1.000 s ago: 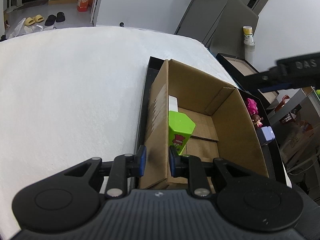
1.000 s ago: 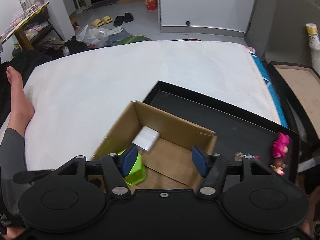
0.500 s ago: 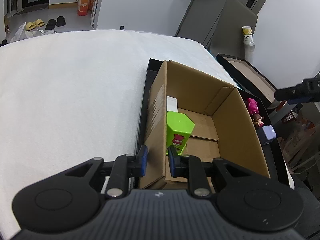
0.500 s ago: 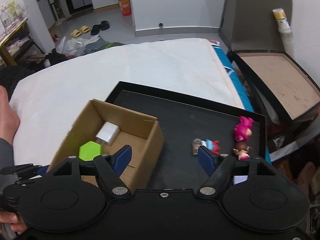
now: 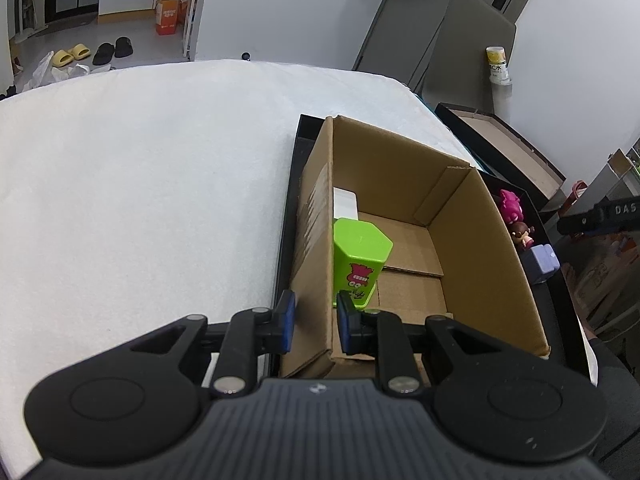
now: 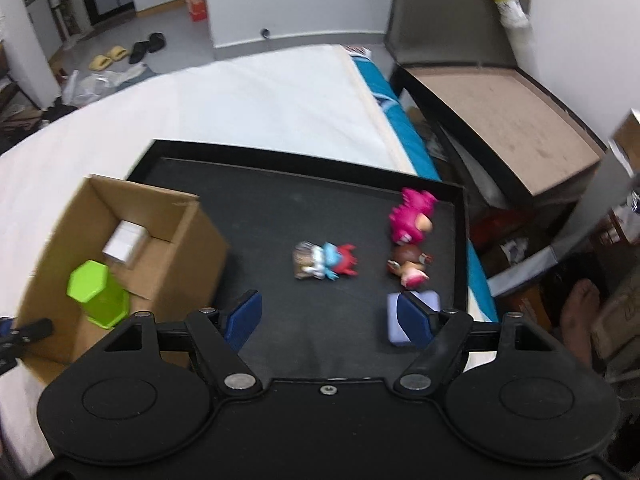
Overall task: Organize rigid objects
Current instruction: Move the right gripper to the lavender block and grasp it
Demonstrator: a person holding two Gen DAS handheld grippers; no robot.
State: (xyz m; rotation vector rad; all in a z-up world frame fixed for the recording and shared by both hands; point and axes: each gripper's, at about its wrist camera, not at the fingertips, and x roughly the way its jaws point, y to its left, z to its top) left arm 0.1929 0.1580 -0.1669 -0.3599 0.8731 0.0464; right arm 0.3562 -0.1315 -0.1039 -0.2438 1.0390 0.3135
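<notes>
Brown cardboard box [image 5: 404, 184] on the black tray [image 6: 280, 184]; my left gripper [image 5: 314, 322] pinches its wall. Inside stands a shiny green six-sided tub [image 5: 360, 260]. My right gripper [image 6: 328, 316] is apart, empty.

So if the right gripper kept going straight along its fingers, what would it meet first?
Probably the bare floor of the black tray, with the small blue-and-red figure just beyond. The open right gripper holds nothing; depth is unclear.

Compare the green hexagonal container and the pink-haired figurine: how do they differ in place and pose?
The green hexagonal container stands upright inside the cardboard box; the pink-haired figurine lies on its side on the black tray. The container is one plain colour; the figurine has a paler face. Neither is held.
</notes>
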